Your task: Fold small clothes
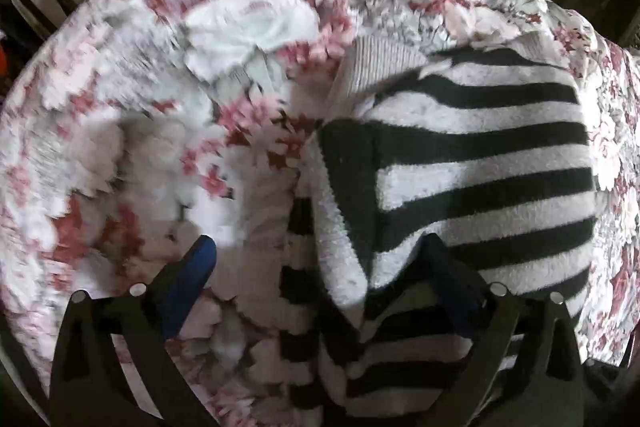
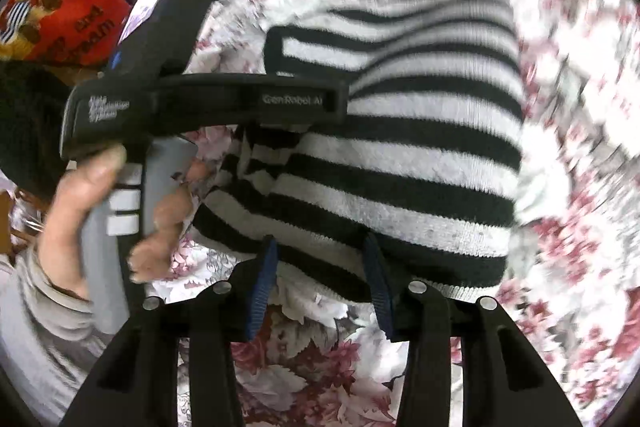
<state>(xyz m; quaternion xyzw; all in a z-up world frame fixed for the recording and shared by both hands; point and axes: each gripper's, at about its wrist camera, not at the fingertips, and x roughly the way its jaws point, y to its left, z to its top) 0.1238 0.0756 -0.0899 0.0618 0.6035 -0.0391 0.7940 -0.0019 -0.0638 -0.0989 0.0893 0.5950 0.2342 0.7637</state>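
One striped knit garment [image 2: 400, 155] lies on the floral-covered table [image 1: 248, 27], toward its right edge, stripes running crosswise to both grippers. Left gripper [image 1: 320, 259]: jaws wide, a raised fold of the garment between them. Right gripper [image 2: 320, 267]: jaws partly open, straddling the near hem, apparently not pinching. Two grippers, both touching the garment.

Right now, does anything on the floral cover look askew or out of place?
The striped sweater is mid-fold and uneven: one flap bunches up crooked between the left claw's open fingers. The right claw, also open, straddles its hem. No damage or spill shows on the cover.
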